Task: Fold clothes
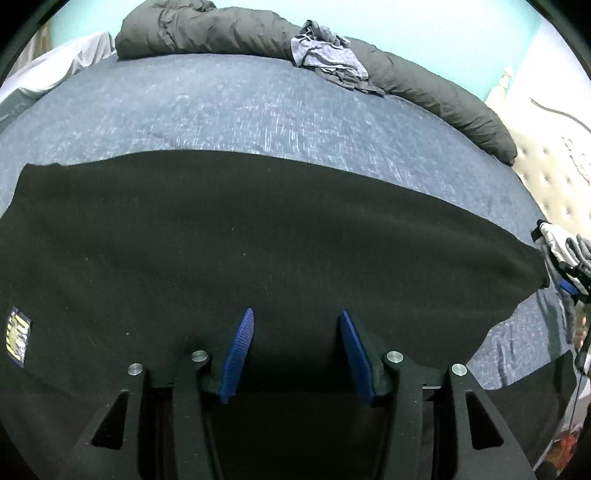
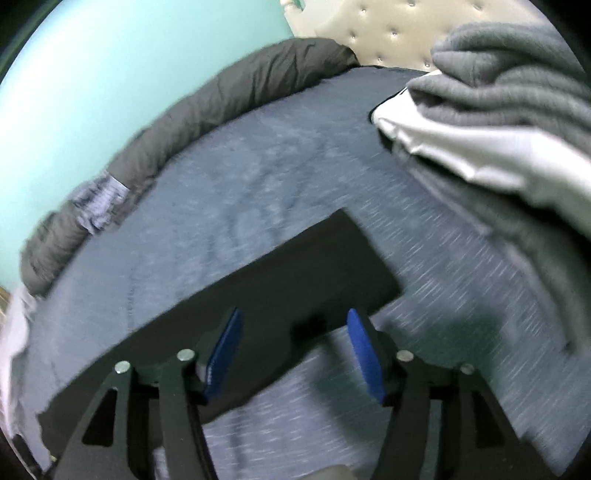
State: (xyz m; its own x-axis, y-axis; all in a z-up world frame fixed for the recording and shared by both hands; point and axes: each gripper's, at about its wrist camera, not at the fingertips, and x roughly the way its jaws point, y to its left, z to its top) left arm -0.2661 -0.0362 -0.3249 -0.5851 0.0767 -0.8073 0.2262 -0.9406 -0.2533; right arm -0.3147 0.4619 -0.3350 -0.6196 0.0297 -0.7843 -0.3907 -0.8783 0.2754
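Note:
A black garment (image 1: 229, 236) lies spread flat across the near part of the blue-grey bed (image 1: 221, 107); a small yellow-and-blue label (image 1: 17, 341) shows at its left edge. My left gripper (image 1: 295, 317) hovers open just above the cloth, nothing between its blue pads (image 1: 238, 354). In the right wrist view, one end of the black garment (image 2: 295, 273) lies flat as a dark strip. My right gripper (image 2: 293, 317) is open over its near edge, pads (image 2: 364, 354) apart and holding nothing. That view is blurred.
A rolled dark grey duvet (image 1: 229, 29) runs along the far side of the bed with a crumpled checked garment (image 1: 328, 55) on it. Folded grey and white clothes (image 2: 509, 110) are stacked at the right. A tufted headboard (image 2: 391, 29) and a teal wall (image 2: 92, 92) bound the bed.

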